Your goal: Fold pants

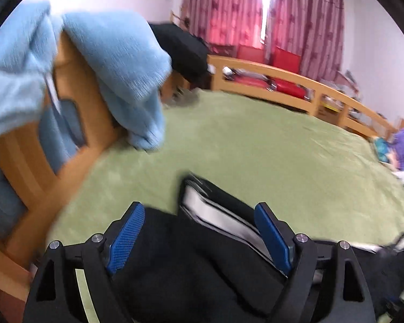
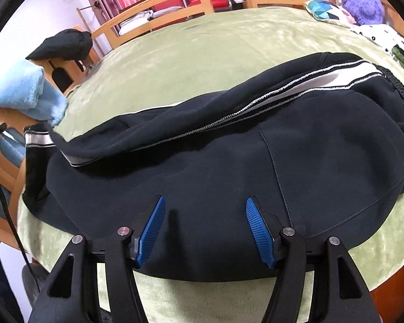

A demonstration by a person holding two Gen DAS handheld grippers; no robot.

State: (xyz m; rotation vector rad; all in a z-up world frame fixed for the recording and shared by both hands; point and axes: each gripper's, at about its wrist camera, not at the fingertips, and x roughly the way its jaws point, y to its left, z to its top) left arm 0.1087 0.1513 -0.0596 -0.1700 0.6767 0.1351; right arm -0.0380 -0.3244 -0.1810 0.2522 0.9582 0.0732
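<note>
Your right gripper (image 2: 203, 227) hangs spread over the pants (image 2: 229, 167) lying across the green bed (image 2: 175, 62); only your left gripper (image 1: 199, 231), also spread, shows their striped end.

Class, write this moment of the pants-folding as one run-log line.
stage: fold in progress | pants: dark, striped, doubled over on green bed cover | left claw: open above leg end | right claw: open above pants
</note>
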